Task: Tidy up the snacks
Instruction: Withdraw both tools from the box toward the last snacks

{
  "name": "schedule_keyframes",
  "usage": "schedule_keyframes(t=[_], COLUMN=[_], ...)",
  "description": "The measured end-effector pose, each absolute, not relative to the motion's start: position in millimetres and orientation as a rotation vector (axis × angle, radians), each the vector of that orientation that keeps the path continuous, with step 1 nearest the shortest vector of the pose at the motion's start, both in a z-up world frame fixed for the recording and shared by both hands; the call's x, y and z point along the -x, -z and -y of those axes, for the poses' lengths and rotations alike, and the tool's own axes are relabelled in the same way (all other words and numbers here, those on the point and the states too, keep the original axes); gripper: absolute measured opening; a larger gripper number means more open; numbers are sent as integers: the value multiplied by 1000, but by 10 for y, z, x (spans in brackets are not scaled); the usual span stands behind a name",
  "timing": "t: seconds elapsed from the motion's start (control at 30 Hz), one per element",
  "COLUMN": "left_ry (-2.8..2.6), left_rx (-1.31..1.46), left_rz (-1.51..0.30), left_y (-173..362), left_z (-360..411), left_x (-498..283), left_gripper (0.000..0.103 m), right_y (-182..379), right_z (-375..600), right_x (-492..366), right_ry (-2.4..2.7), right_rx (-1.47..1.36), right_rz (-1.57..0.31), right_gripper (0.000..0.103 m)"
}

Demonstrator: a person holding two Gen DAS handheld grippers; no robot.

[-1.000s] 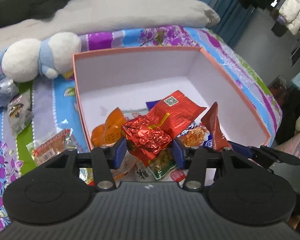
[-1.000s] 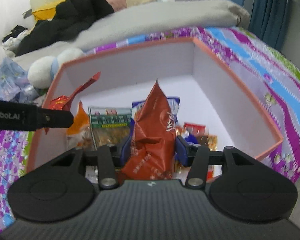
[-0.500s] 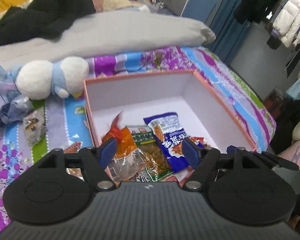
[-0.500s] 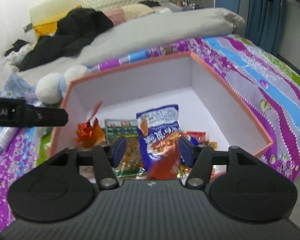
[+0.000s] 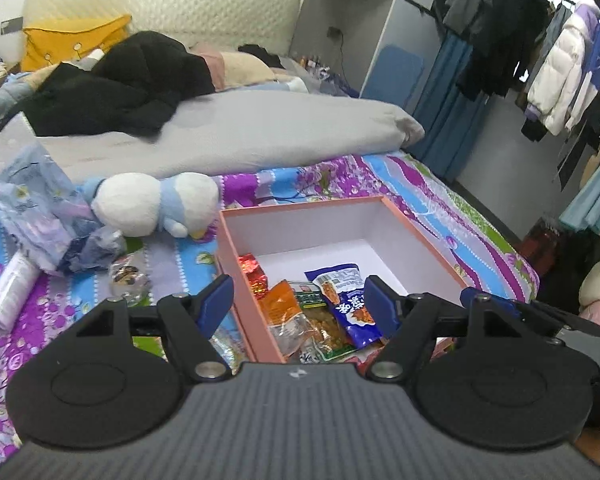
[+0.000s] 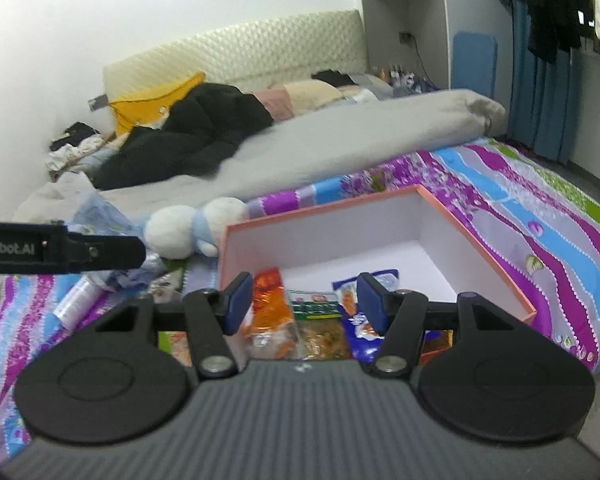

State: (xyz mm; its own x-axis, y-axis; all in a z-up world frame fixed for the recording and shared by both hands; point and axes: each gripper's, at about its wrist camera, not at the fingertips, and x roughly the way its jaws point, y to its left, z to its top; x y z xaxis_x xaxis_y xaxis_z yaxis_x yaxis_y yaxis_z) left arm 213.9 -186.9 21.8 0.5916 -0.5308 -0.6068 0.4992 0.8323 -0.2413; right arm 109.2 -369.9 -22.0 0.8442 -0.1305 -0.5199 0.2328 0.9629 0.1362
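Over on the far left of the bed, a white tube [image 5: 8, 294] lies on the flowered bedspread [image 5: 432, 196], with a crumpled pale-blue plastic bag [image 5: 40, 216] just beyond it. A clear snack packet [image 5: 126, 280] sits near that bag, outside the box. Next along, a white and blue plush toy [image 5: 156, 204] lies on its side, just beside the far left corner of the box.

Now the left gripper [image 5: 298, 304]: its blue pads stand well apart with nothing between them, hanging above the near left wall of the pink box [image 5: 300, 205]. Down inside the box, the snacks crowd the near left part of the white floor: a red foil packet [image 5: 256, 276] against the left wall, an orange packet [image 5: 280, 300] beside it, a green-labelled packet [image 5: 312, 304] next, and a blue packet [image 5: 346, 292] to its right. The far and right stretch of the box floor is bare white.

From the right wrist view, the right gripper [image 6: 300, 300] also has its pads parted and empty, poised over the near edge of the same box, with the orange, green and blue packets showing between and below its fingers. The left gripper's black finger pokes in from the left edge there.

Behind it all, a grey duvet [image 5: 260, 132] runs across the bed, a black garment [image 5: 120, 88] heaped on it.
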Motion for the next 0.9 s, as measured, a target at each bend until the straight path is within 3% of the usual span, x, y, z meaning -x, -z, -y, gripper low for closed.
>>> schedule_keyframes(t=[0.37,0.9], left_ry=[529,456], left_rx=[101,99], left_rz=[-701,-733], left_y=[-140,587], left_z=[1103,501], left_x=[-1742,-1197], left_gripper=[76,76], right_y=[238,754], right_z=[3154,2554], right_x=[-844,-503], right_ry=[124,91], right_rx=[-173,-134], right_rz=[-511,-526], right_gripper=[60,60])
